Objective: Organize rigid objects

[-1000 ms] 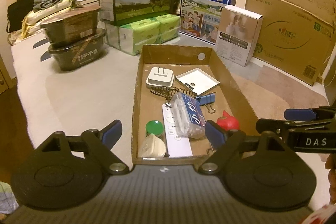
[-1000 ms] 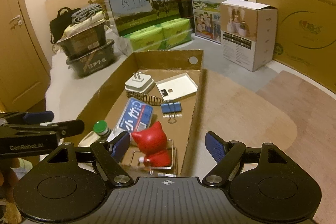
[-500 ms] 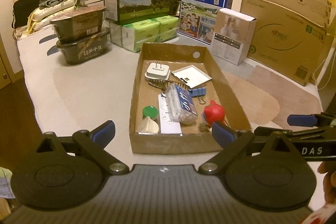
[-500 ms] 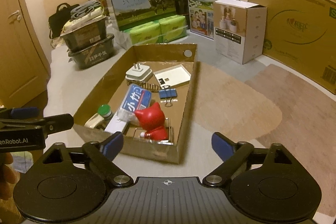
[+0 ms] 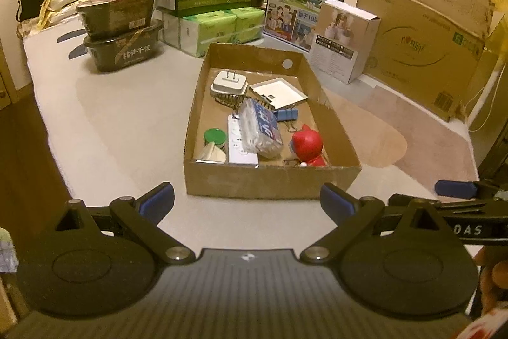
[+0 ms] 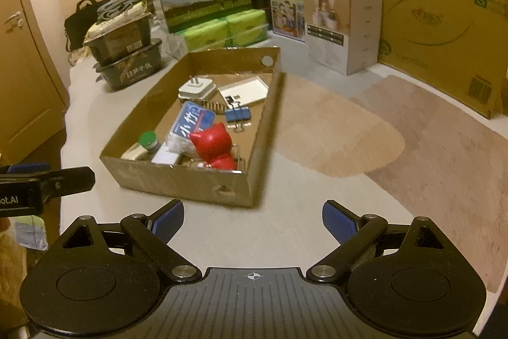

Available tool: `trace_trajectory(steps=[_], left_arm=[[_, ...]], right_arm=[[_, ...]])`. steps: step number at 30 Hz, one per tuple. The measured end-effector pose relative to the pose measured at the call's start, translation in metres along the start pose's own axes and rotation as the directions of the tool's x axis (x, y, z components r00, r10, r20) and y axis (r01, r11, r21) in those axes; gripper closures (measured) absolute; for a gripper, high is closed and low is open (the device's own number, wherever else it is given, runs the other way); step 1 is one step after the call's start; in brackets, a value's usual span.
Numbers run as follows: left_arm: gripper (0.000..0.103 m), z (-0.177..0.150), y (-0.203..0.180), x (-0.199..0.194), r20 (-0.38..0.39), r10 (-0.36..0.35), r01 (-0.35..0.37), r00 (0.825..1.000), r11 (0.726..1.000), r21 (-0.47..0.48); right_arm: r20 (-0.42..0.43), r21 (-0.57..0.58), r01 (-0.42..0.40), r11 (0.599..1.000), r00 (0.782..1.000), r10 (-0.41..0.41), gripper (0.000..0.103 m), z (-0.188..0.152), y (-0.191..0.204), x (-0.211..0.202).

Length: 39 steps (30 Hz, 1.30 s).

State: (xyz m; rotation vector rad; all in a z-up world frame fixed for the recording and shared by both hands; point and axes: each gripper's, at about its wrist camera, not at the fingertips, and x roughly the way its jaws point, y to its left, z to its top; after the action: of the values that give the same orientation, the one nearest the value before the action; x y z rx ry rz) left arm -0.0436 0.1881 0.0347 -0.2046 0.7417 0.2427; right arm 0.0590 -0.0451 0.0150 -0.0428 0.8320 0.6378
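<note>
Cardboard tray [image 5: 270,180] sits on the grey surface with all the small rigid things inside it: a white plug adapter [image 5: 228,81], a flat white box [image 5: 279,91], a blue binder clip [image 5: 287,115], a clear pack with blue label [image 5: 262,129], a green-capped bottle [image 5: 215,137], a white remote [image 5: 239,145] and a red cat figurine [image 5: 307,145]. Left gripper [image 5: 247,200] and right gripper [image 6: 253,220] both stand wide apart and hold nothing; each is in front of the near wall of the tray, not touching it.

I judge that the sorting is finished or at a pause, because no thing lies outside the tray. If one more pick is needed, it is better to come from above to the figurine (it stands free at the near right corner), with the fingers on its two sides, and to avoid the wire thing beside it, which I cannot identify.

Compared with one second ago, both cameras have drawn back: then the fingers were over the tray's near end, now the whole tray is visible ahead of them. The contents lie in the same places.
</note>
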Motion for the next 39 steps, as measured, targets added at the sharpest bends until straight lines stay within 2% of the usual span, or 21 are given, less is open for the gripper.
trace_trajectory(steps=[17, 39], left_arm=[[0.005, -0.014, -0.023, 0.003, -0.022, 0.016, -0.016, 1.000, 0.999, 0.030], [0.005, -0.023, -0.031, 0.009, -0.048, 0.012, -0.011, 0.999, 1.000, 0.019]], right_arm=[[0.001, 0.022, 0.025, 0.999, 1.000, -0.025, 0.010, -0.009, -0.008, -0.010], [-0.007, 0.042, 0.042, 0.998, 0.999, -0.042, 0.010, -0.013, -0.016, -0.011]])
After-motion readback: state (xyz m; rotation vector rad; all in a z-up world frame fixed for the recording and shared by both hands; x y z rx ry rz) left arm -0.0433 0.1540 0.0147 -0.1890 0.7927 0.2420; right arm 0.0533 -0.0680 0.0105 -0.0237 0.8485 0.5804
